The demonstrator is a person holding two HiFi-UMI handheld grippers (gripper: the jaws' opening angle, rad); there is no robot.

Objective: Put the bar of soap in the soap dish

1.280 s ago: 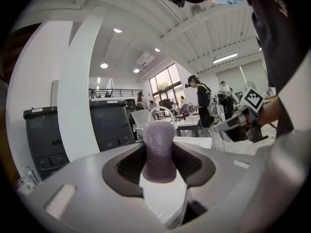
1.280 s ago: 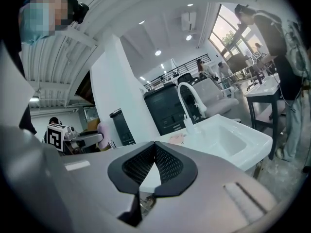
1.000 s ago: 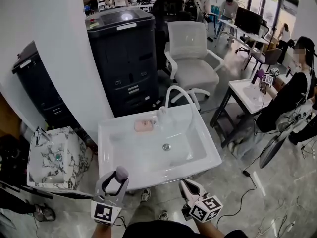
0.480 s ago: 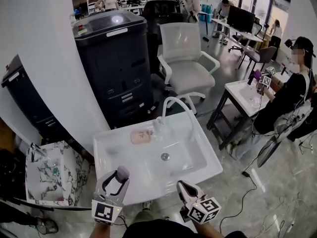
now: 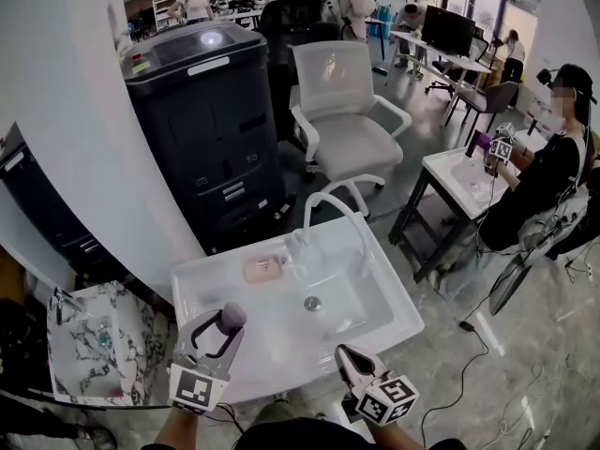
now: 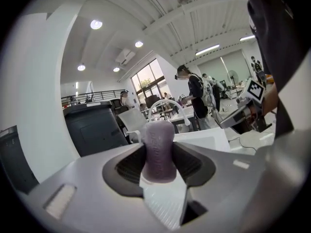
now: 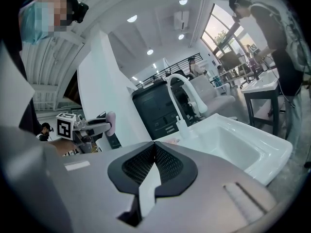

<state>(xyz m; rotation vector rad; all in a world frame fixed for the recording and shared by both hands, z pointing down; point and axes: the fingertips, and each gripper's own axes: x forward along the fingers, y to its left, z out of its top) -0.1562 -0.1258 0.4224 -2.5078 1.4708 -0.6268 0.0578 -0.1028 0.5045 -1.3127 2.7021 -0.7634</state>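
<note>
My left claw [image 5: 223, 330] is clenched on the bar of soap [image 6: 159, 148], a rounded mauve bar standing upright between the two pads, with its top poking out past the tips. It hangs above the near left corner of the white worktop [image 5: 208, 284]. My right claw [image 5: 349, 356] is pressed together on nothing and sits off the near edge, toward the right corner. The soap dish [image 5: 264, 269] is the small pink tray on the far edge of the worktop, just left of the base of the arched white faucet [image 5: 336, 202], with the basin [image 5: 352, 298] between it and me. I judge the bar to be light and stiff but slick. Its curved sides give the pads little to bite on, so a hard squeeze could shoot it out forwards, and a wet ledge would make that worse. The hold across the narrow waist looks sound to me, and I would keep that pressure steady. The dish is shallow, so I would lay the bar flat, low over the tray, and not drop it, because a smooth bar could skid off into the basin.
</note>
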